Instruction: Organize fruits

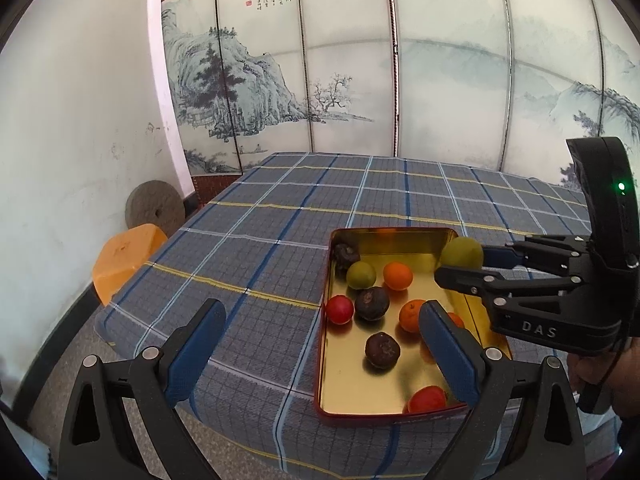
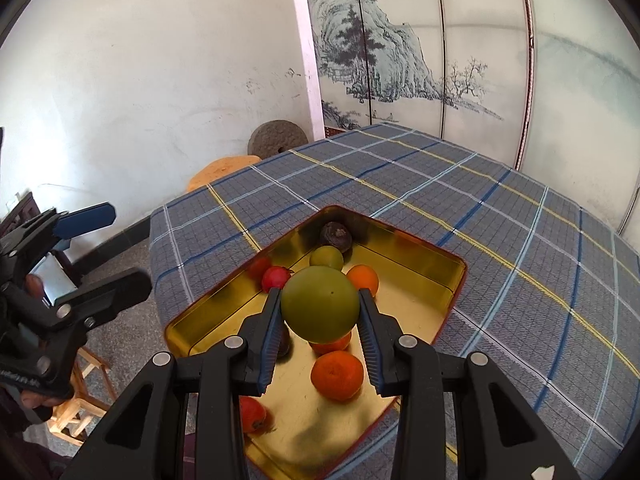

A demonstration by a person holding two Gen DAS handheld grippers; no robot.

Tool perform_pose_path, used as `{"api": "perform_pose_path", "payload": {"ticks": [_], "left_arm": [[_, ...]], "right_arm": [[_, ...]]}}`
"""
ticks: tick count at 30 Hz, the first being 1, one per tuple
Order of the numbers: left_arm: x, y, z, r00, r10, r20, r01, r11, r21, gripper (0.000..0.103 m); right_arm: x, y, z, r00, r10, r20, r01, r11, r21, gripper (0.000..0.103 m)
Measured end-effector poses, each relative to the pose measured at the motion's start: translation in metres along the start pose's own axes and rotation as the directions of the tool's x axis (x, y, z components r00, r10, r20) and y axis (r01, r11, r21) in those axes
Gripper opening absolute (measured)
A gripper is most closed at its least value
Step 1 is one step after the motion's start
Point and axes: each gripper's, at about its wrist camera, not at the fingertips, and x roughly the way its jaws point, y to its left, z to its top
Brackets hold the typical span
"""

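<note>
Gold tin (image 2: 224, 312): a shallow tray, gold inside and red-rimmed, lying on the checked tablecloth (image 2: 500, 280) near the table's edge.
Held fruit: a green fruit (image 2: 319, 303) sits between the right gripper's (image 2: 320, 312) blue pads, which are clamped against its two sides; it hangs over the tin, above the other fruit.
Same fruit from the left camera: it shows at the tin's far right corner, ahead of the black linkage.
Left gripper (image 1: 322, 336): jaws wide apart with nothing between them, low at the near side of the tin; one finger is over the cloth, the other over the tin's right part.
Fruit in the tin: a smaller green one (image 1: 361, 275), oranges (image 1: 398, 276), red ones (image 1: 339, 309) and dark purple-brown ones (image 1: 372, 303), spread loosely over the gold floor.
Beside the table: an orange stool (image 1: 124, 264) and a round stone disc (image 1: 154, 210) against the white wall.
Behind: a folding screen (image 1: 280, 80) painted with mountains and trees.
</note>
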Motion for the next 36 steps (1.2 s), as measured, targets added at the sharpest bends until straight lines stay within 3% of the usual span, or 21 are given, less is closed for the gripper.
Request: {"api": "perform_pose_path", "payload": {"ticks": [2,6,8,10,15,19,23,36], "left_arm": [[0.001,0.0,0.0,1.0,0.002,-0.002,-0.002,1.0,0.0,0.097],[0.001,0.001,0.0,1.0,0.003,-0.001,-0.003,1.0,-0.003,0.097],[0.001,0.002,0.0,1.0,0.001,0.002,-0.001,1.0,-0.007,0.097],[0.0,0.001,0.0,1.0,0.001,0.01,-0.001,1.0,-0.007,0.097],[-0.005,0.0,0.003,1.0,0.002,0.029,-0.002,1.0,-0.004,0.098],[-0.011,-0.001,0.004,0.999,-0.003,0.041,0.003,1.0,-0.012,0.098],[-0.019,-0.006,0.005,0.999,-0.005,0.054,0.005,1.0,-0.011,0.098],[-0.031,-0.02,0.006,0.998,-0.007,0.069,0.006,1.0,0.012,0.101]], "right_arm": [[0.003,-0.001,0.003,1.0,-0.01,0.009,0.01,1.0,0.001,0.04],[-0.012,-0.001,0.008,0.997,-0.004,0.082,0.002,1.0,0.024,0.067],[-0.024,0.003,0.009,0.994,-0.017,0.112,0.016,1.0,0.011,0.069],[-0.038,0.009,0.008,0.989,-0.043,0.14,0.046,0.999,-0.011,0.071],[-0.076,0.028,-0.004,0.956,-0.167,0.242,0.183,0.982,-0.045,0.094],[-0.102,0.042,-0.014,0.91,-0.264,0.321,0.297,0.953,-0.059,0.1],[-0.117,0.049,-0.017,0.88,-0.3,0.367,0.346,0.936,-0.066,0.102],[-0.142,0.046,-0.023,0.856,-0.309,0.414,0.345,0.938,-0.013,0.102]]}}
